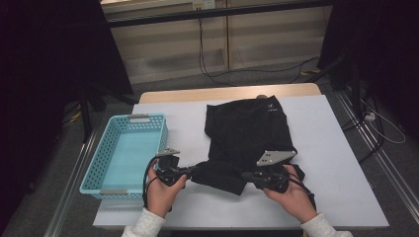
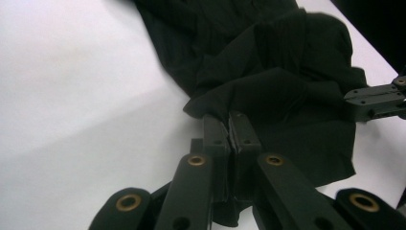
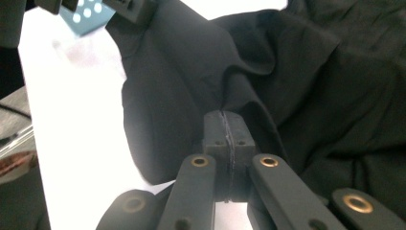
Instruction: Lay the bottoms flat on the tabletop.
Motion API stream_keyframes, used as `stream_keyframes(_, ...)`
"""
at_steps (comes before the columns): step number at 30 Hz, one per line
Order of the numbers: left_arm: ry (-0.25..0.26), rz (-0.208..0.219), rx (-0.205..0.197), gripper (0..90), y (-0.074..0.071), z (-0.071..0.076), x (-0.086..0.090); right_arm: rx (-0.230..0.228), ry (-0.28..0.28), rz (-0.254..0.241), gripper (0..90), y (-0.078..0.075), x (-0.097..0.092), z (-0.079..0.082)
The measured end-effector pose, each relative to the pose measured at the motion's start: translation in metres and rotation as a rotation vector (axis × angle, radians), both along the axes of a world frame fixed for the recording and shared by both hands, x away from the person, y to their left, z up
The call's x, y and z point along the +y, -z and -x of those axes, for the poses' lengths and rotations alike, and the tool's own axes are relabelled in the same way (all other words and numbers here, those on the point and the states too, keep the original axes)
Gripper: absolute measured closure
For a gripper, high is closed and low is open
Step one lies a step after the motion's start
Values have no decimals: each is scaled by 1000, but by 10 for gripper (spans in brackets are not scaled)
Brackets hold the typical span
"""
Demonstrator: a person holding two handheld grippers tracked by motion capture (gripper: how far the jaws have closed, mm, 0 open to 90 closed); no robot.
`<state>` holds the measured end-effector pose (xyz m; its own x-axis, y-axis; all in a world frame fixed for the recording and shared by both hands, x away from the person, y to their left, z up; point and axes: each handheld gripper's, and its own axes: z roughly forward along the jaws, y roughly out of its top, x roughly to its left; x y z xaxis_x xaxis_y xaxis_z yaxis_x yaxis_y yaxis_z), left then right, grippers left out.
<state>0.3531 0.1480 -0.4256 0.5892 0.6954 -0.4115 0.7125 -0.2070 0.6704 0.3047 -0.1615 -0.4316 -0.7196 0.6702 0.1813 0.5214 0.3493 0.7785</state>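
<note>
A black garment (image 1: 247,128) with a small white logo lies crumpled on the white table (image 1: 341,173), its near end bunched toward me. My left gripper (image 1: 195,170) pinches the cloth's near left corner. In the left gripper view the jaws meet at the left gripper (image 2: 231,120) with a fold of the garment (image 2: 268,72) caught between the pads. My right gripper (image 1: 244,174) grips the near edge a little to the right. In the right gripper view the right gripper (image 3: 225,117) is pressed together on a ridge of the garment (image 3: 311,72).
A light blue perforated basket (image 1: 131,118) stands with nothing in it at the table's left side, close to my left hand. Bare white tabletop runs right of and in front of the garment. Beyond the far edge are cables and dark curtains.
</note>
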Motion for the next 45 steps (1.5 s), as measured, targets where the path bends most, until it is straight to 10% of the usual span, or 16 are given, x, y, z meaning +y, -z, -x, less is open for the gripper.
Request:
stream_keyframes(11, 30, -34, 25, 820, 7, 3, -5, 61, -7, 85, 895, 22, 2, -5)
stream_keyframes(20, 24, -48, -13, 588, 9, 2, -7, 53, 2, 120, 880, 28, 6, -10)
stream_keyframes(27, 18, -79, -80, 423, 11, -2, -8, -11, 36, 114, 677, 18, 2, -5)
stream_keyframes(37, 13, -68, -113, 292, 7, -3, -9, -29, -123, 80, 502, 21, 48, 8)
stream_keyframes(45, 9, -67, -112, 256, 7, -3, -8, -86, -126, 147, 440, 35, 71, 4)
